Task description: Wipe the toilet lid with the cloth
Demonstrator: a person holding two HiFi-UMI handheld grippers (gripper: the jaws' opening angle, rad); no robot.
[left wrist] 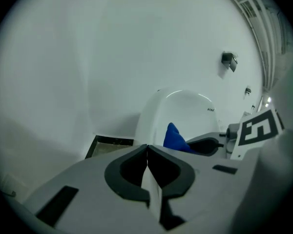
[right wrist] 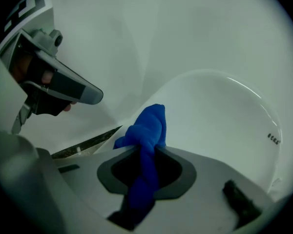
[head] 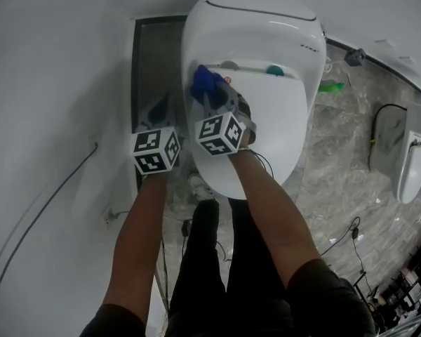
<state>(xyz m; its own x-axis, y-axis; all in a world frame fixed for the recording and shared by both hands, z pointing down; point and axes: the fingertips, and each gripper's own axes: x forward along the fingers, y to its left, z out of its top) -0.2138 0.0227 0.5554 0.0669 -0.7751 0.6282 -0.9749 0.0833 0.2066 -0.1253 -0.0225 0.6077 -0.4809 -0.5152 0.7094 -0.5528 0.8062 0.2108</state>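
The white toilet (head: 266, 34) stands against the wall with its lid (head: 270, 128) down. A blue cloth (head: 206, 83) is bunched at the lid's back left; it also shows in the right gripper view as the cloth (right wrist: 147, 130) pinched between the jaws. My right gripper (head: 209, 93) is shut on this cloth above the lid's rear left corner. My left gripper (head: 158, 114) hangs left of the toilet, over the dark floor strip, its jaws shut with nothing between them (left wrist: 147, 167). From the left gripper view the cloth (left wrist: 175, 138) and the right gripper's marker cube (left wrist: 256, 128) lie ahead to the right.
A white wall (head: 49, 83) runs close on the left, with a cable (head: 49, 195) along it. A dark floor strip (head: 149, 62) lies between wall and toilet. Marble floor (head: 337, 167), a green item (head: 331, 86) and a white fixture (head: 412, 167) are to the right. The person's legs (head: 217, 272) stand before the bowl.
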